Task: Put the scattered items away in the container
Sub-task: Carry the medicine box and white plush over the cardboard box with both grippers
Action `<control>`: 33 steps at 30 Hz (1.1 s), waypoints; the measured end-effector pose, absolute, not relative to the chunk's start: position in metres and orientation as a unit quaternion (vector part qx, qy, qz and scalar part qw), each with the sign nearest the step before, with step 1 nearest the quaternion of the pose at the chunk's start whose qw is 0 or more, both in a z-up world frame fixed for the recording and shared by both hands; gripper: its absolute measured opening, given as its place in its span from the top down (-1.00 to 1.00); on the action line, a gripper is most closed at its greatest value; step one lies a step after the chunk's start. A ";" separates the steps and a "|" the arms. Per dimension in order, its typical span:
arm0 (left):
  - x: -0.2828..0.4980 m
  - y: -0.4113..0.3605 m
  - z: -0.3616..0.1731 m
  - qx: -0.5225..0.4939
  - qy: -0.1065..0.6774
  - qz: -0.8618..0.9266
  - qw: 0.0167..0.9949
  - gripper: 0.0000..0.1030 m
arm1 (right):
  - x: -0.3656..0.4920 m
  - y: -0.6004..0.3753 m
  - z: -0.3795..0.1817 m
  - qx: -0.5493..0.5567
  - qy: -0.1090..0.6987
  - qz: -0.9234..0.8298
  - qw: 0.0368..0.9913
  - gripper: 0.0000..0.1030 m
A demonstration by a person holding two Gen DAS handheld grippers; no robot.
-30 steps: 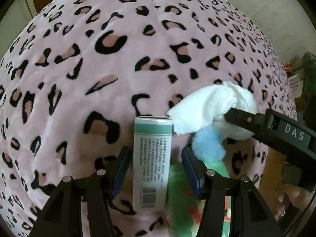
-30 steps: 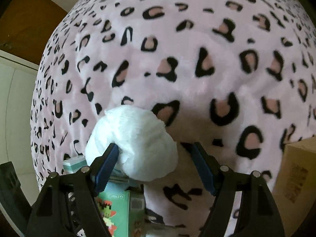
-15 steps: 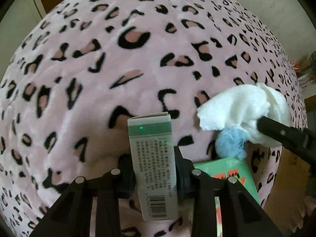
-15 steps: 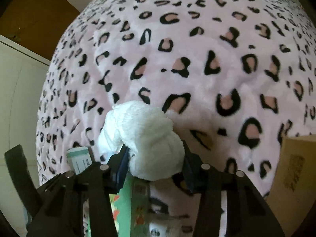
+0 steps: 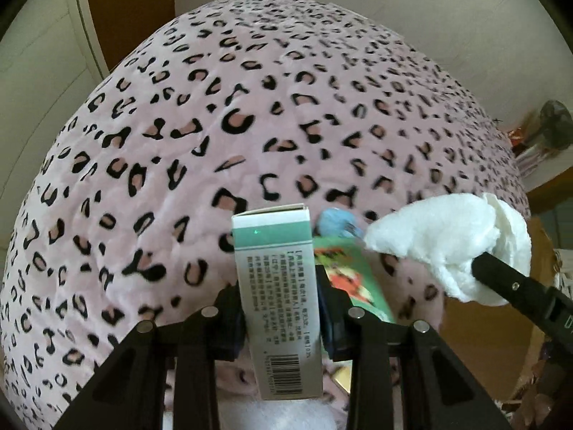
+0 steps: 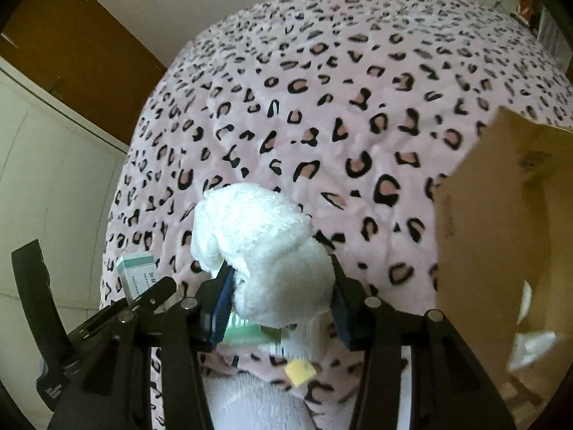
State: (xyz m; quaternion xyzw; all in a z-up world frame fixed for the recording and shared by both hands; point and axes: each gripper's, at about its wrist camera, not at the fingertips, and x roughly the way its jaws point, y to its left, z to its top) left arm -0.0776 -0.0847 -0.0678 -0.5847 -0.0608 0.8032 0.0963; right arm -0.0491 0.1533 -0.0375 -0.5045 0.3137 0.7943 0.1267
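Observation:
My left gripper point(image 5: 281, 304) is shut on a white carton with a green band point(image 5: 274, 279), held upright above the leopard-print blanket point(image 5: 179, 143). My right gripper point(image 6: 279, 297) is shut on a white fluffy bundle point(image 6: 261, 251), also lifted off the blanket. The same bundle point(image 5: 440, 240) shows at the right of the left wrist view, with a black finger point(image 5: 508, 286) of the right gripper against it. The carton point(image 6: 138, 268) shows at the lower left of the right wrist view. An open cardboard box point(image 6: 501, 233) stands at the right.
A blue pompom point(image 5: 335, 220) and a flat green printed packet point(image 5: 347, 276) lie on the blanket below the grippers. A small yellow piece point(image 6: 299, 372) lies beneath the right gripper. A wooden door and white wall panels stand beyond the bed on the left.
Both grippers closed, the left on the carton and the right on the white bundle, then rose with them. The blue pompom and green packet stayed on the blanket.

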 end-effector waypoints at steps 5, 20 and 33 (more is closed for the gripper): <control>-0.054 -0.074 -0.045 -0.579 -0.047 0.808 0.098 0.38 | -0.025 0.145 -0.017 -0.500 0.304 0.801 0.128 0.06; 0.003 -0.039 -0.001 -0.563 -0.025 0.817 0.118 0.37 | 0.038 0.139 0.023 -0.469 0.299 0.822 0.123 0.06; 0.022 0.023 0.020 -0.553 0.010 0.818 0.158 0.37 | 0.085 0.181 0.044 -0.439 0.314 0.830 0.142 0.06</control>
